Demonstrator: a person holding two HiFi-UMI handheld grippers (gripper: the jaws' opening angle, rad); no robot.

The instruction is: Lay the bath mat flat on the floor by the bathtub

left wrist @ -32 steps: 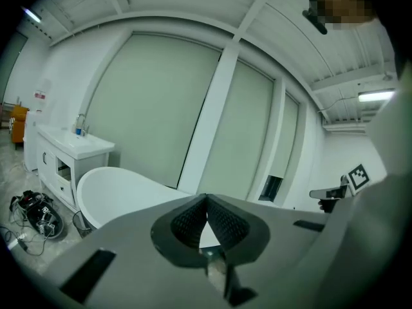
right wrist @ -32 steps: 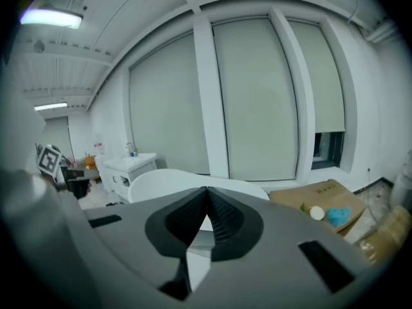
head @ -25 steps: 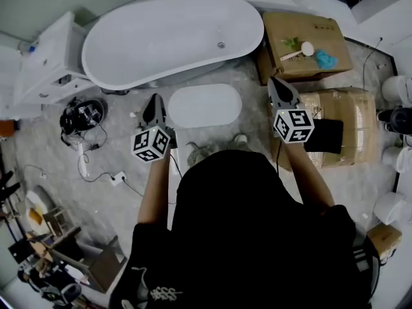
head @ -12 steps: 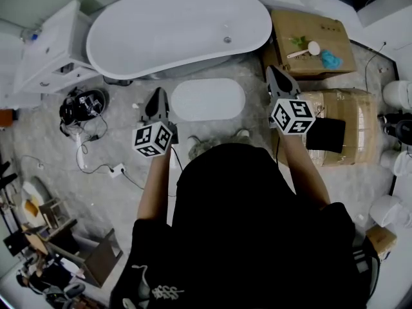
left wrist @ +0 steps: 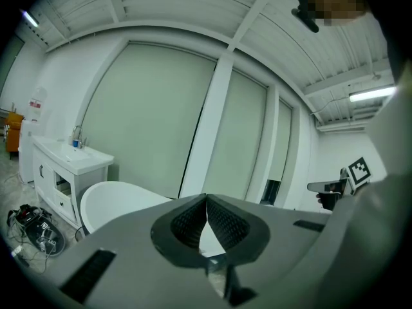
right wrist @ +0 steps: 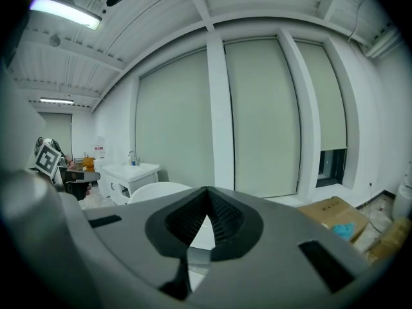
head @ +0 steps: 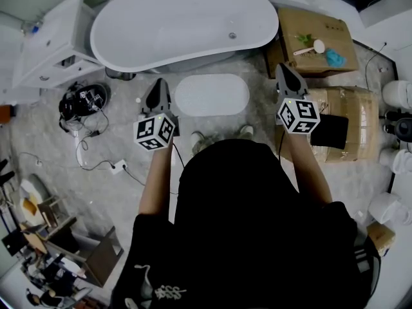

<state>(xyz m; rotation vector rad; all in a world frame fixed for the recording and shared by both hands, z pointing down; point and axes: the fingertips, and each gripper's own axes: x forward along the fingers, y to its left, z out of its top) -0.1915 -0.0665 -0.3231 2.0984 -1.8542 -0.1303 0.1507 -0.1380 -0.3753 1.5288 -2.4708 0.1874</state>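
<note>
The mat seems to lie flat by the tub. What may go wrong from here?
The person's shoes stand at the near edge of the white oval bath mat; a step may kick or wrinkle it.
A tangle of black cables lies on the floor at the left; stepping back may cause a trip.

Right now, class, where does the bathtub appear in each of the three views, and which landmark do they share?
Head view: the bathtub spans the top centre.
Left gripper view: the bathtub sits low at the left.
Right gripper view: the bathtub sits low, left of centre.
Shared landmark: the white vanity, left of the tub in every view.
</note>
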